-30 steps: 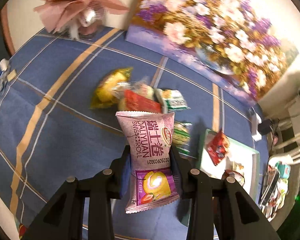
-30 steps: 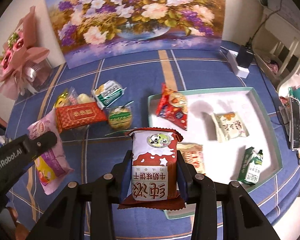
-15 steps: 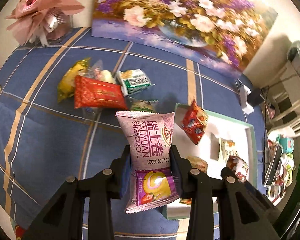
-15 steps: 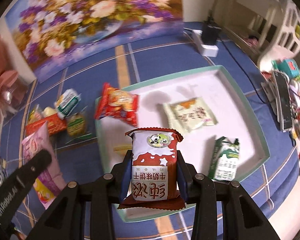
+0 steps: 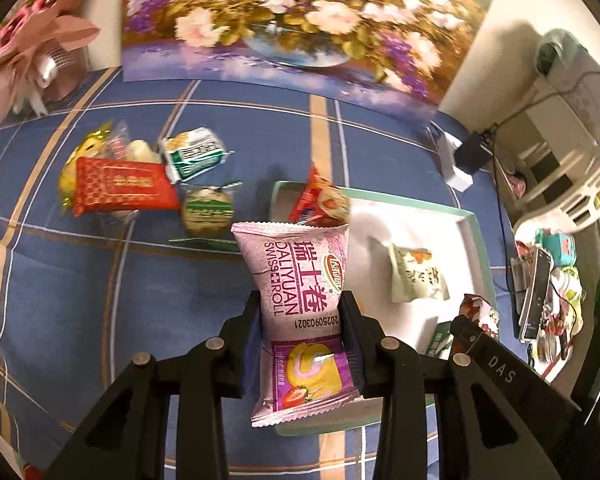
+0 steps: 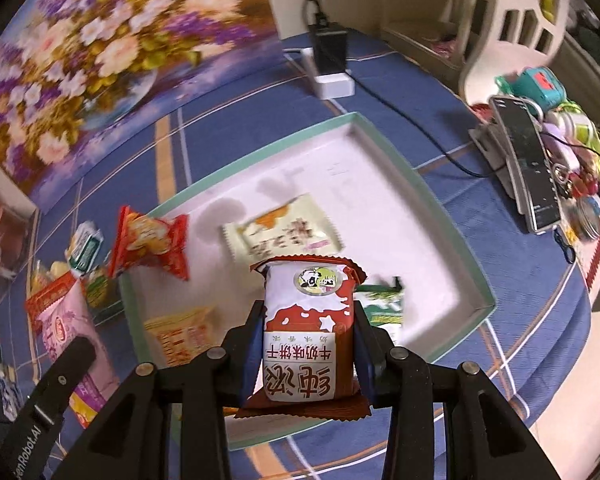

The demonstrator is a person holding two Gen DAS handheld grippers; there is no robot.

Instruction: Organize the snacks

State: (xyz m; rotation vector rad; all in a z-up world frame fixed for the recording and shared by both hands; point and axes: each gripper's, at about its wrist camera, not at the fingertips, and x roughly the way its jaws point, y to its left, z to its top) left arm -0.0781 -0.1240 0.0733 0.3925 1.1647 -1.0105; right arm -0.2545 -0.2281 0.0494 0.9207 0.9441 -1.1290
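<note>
Covering the table is a blue checked cloth, and a big flower painting is leaning at the back. A white tray with a green rim is holding a pale cream packet and a green packet. The left gripper is pinching a pink swiss roll packet over the tray's near corner. The right gripper is squeezing a brown and white biscuit packet above the tray. Red and green snacks are lying on the cloth beside the tray.

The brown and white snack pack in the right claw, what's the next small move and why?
Probably lower it and let go: the right claw grips the brown and white pack above a bare patch of the white tray, between the cream packet and the green packet.
</note>
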